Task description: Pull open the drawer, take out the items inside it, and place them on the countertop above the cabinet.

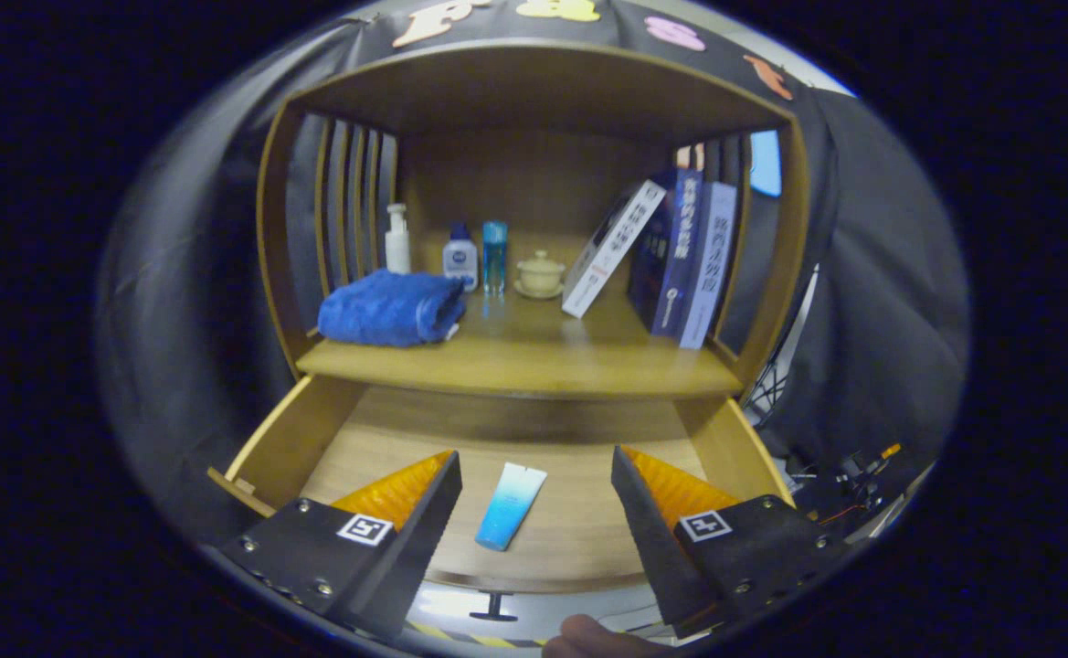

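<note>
Spread wide apart, the gripper's (pixel 535 512) fingers are being held above the pulled-open drawer (pixel 282 439), grasping nothing. Between them, on the drawer floor, the blue-and-white tube (pixel 510 505) is lying flat, apart from both fingers. Its long axis is running roughly front to back, tilted a little: the darker blue end is pointing toward the drawer front and slightly left, the white end toward the back and slightly right.

Several risks are being judged from this. With the tube lying flat, the fingers may be scraped along the drawer floor and the tube pushed ahead rather than caught. Because its axis is skewed relative to the fingers, it may be pinched off-centre and swung or dropped on the lift. On the countertop (pixel 534 361) above, a blue towel (pixel 390 309), bottles (pixel 460 259), a lidded cup (pixel 540 274) and leaning books (pixel 671 256) are crowding the space, so something may be knocked while the tube is being placed.
</note>
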The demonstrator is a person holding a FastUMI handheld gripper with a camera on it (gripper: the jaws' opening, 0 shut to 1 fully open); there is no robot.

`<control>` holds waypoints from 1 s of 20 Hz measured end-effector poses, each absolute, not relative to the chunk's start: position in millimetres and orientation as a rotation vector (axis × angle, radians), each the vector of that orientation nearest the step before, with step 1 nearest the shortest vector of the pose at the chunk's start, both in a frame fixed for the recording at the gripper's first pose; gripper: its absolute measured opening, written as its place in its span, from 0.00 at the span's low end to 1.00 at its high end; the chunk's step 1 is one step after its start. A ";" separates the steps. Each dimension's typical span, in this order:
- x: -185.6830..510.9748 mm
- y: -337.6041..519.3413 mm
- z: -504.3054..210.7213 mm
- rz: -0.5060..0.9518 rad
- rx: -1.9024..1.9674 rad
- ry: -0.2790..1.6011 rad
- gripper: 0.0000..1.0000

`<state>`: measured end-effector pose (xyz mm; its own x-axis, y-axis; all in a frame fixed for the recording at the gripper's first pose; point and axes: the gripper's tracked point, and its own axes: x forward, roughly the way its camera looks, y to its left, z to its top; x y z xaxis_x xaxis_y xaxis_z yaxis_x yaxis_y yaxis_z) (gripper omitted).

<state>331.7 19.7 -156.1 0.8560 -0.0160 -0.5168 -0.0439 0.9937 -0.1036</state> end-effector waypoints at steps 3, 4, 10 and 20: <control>348.2 23.7 -186.2 0.012 -0.116 0.670 0.99; 352.6 27.3 -200.1 0.012 -0.084 0.716 0.99; 351.4 27.3 -260.7 -0.044 -0.011 0.993 0.98; 354.8 44.4 -302.7 -0.126 0.169 1.177 0.63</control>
